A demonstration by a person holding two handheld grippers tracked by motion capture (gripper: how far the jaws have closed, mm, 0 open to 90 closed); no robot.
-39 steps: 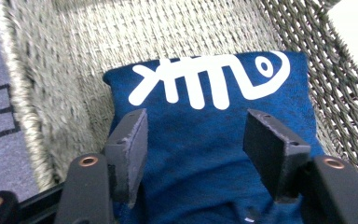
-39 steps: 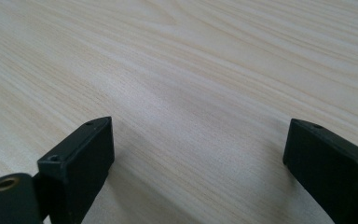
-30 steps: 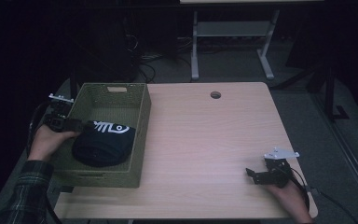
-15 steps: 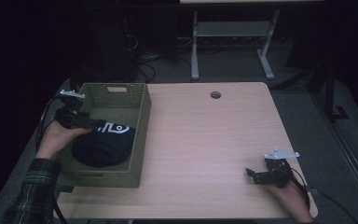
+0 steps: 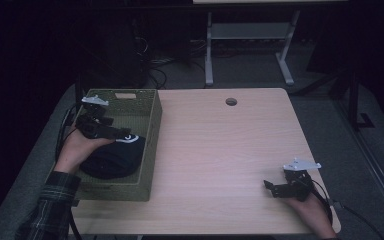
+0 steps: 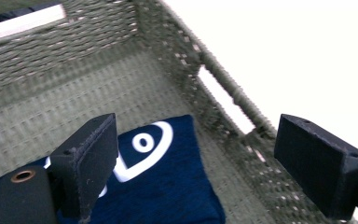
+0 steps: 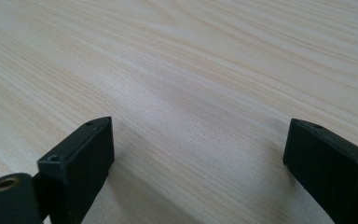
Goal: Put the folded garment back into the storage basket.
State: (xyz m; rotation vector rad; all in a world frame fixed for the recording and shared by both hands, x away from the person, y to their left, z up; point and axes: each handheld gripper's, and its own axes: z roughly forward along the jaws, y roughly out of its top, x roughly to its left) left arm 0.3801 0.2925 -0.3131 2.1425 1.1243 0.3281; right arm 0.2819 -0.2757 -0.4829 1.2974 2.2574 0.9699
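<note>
Open wooden surface (image 5: 220,150) right of the basket (image 5: 150,145), bare up to a small round hole (image 5: 231,101) near the far edge. Inside the basket, woven walls on all sides; dark blue cloth (image 5: 112,157) covering the near floor, far floor free.

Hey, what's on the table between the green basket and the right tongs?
Nothing: bare wood runs from the basket to the right tongs, as the high view shows.

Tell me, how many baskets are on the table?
1. The basket sits at the table's left edge, with a dark blue cloth lying inside it.
</note>
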